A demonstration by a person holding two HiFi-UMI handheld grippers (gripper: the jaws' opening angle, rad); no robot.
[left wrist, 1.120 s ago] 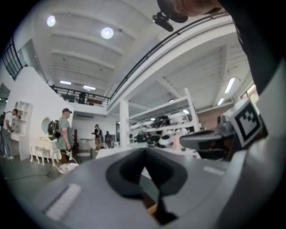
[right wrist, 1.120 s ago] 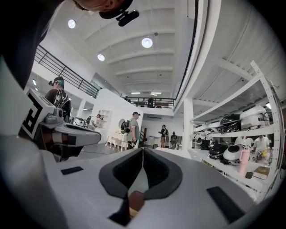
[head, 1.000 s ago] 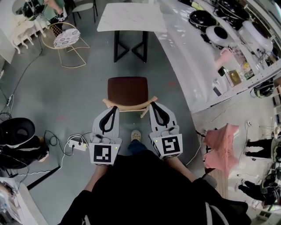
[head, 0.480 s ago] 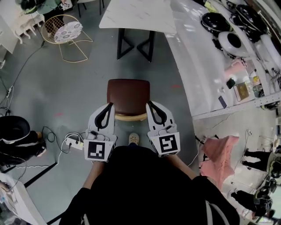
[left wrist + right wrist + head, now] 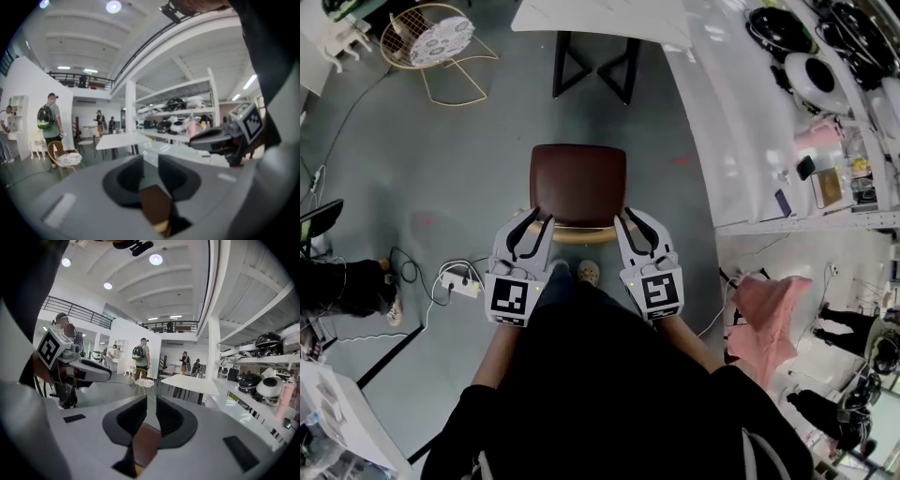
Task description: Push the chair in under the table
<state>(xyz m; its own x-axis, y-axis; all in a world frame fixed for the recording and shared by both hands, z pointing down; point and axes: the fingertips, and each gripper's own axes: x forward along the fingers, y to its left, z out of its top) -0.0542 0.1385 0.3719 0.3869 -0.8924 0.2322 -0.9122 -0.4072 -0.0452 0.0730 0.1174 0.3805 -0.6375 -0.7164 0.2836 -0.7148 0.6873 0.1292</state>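
The chair (image 5: 578, 183) has a brown seat and a curved wooden backrest and stands just ahead of me, apart from the white marble table (image 5: 600, 19) at the top of the head view. My left gripper (image 5: 534, 218) is at the left end of the backrest. Its jaws have just been opening, and only the chair (image 5: 154, 206) shows through the gap, with nothing pressed between the pads. My right gripper (image 5: 626, 217) is shut at the right end of the backrest. The chair (image 5: 146, 444) lies beyond its tips. Whether either gripper touches the wood is hidden.
A gold wire chair with a patterned cushion (image 5: 431, 42) stands at the far left. A power strip with cables (image 5: 455, 286) lies on the floor at my left. A long white counter with helmets (image 5: 741, 103) runs along the right, with a pink cloth (image 5: 764, 314) near it. People stand in the distance.
Both grippers have moved forward and down to the ends of the chair's backrest. The left jaws have parted; the right jaws stay together.
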